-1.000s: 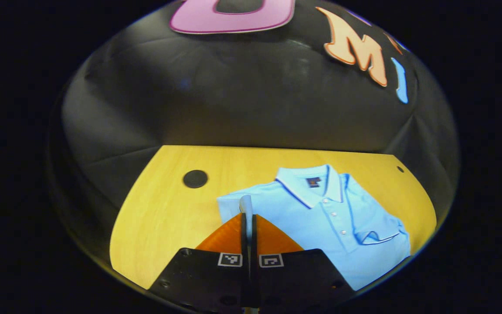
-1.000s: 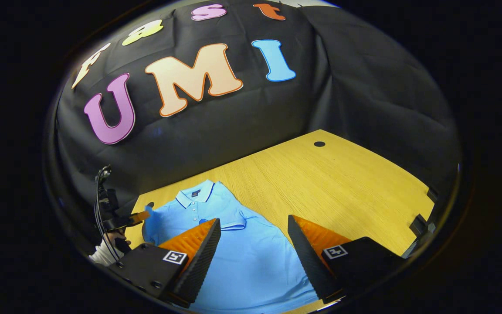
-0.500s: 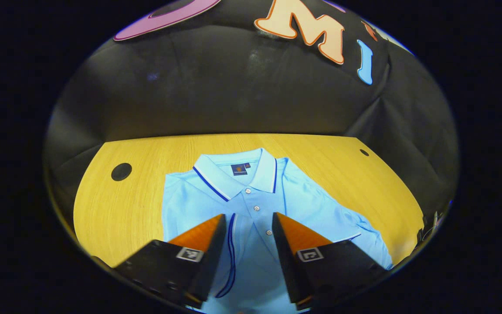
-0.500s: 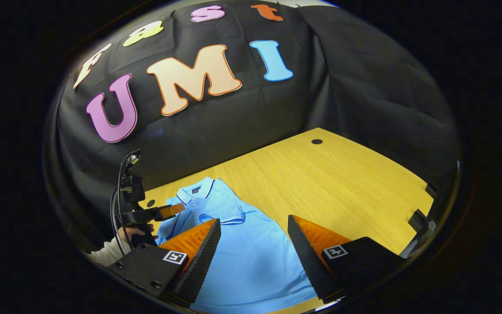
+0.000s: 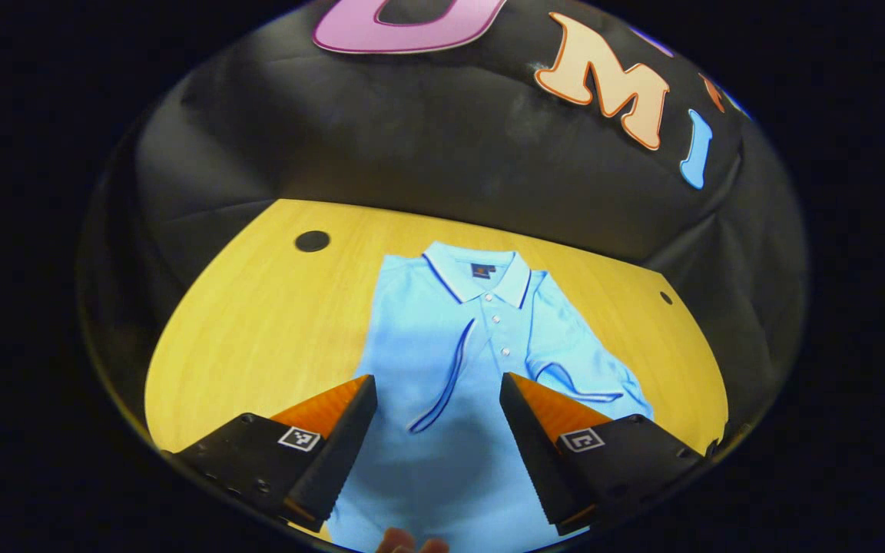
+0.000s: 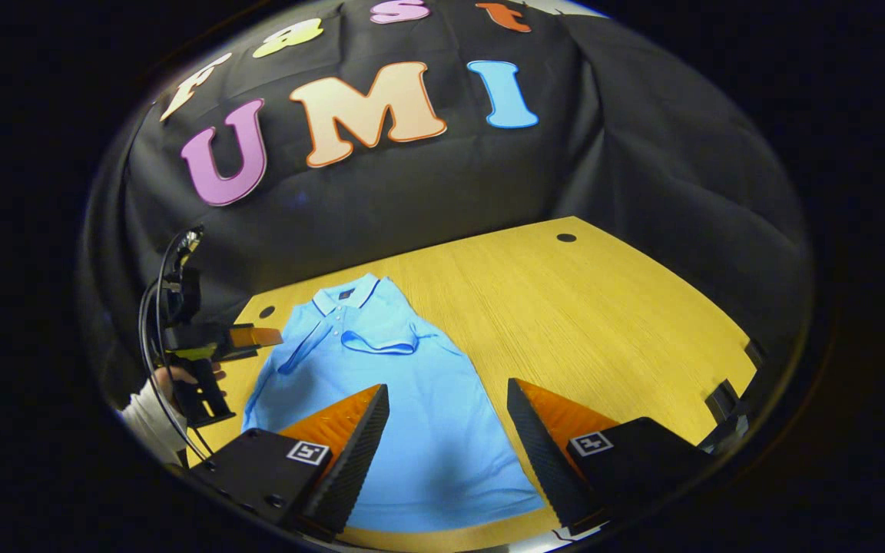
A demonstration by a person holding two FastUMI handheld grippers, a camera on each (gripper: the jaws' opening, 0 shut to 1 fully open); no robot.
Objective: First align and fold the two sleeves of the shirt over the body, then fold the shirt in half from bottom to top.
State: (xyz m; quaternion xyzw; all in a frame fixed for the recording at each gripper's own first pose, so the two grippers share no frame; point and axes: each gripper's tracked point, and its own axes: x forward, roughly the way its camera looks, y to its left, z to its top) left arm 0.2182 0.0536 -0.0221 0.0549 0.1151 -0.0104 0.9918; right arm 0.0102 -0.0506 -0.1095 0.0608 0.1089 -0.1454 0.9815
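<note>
A light blue polo shirt (image 5: 442, 361) (image 6: 404, 399) lies flat on the yellow wooden table (image 5: 258, 330) (image 6: 604, 322), collar toward the back wall. Both sleeves lie folded over the body, their dark-trimmed cuffs showing near the button placket. My left gripper (image 5: 435, 392) hovers open above the shirt's lower body, holding nothing. In the right gripper view that same left gripper (image 6: 254, 338) hangs at the shirt's left edge, held by a hand (image 6: 174, 380) with a white sleeve. My right gripper (image 6: 448, 399) is open over the shirt's bottom part, near the hem.
Round dark holes sit in the table near its back corners (image 5: 312, 241) (image 6: 565, 237). The black cloth wall closes the table's far side. Bare tabletop lies to the right of the shirt in the right gripper view. A fingertip (image 5: 404, 542) peeks in at the bottom of the left gripper view.
My left gripper, shut on the left sleeve a second ago, opened, let it lie on the body and drew back toward the hem. The right gripper barely shifted.
</note>
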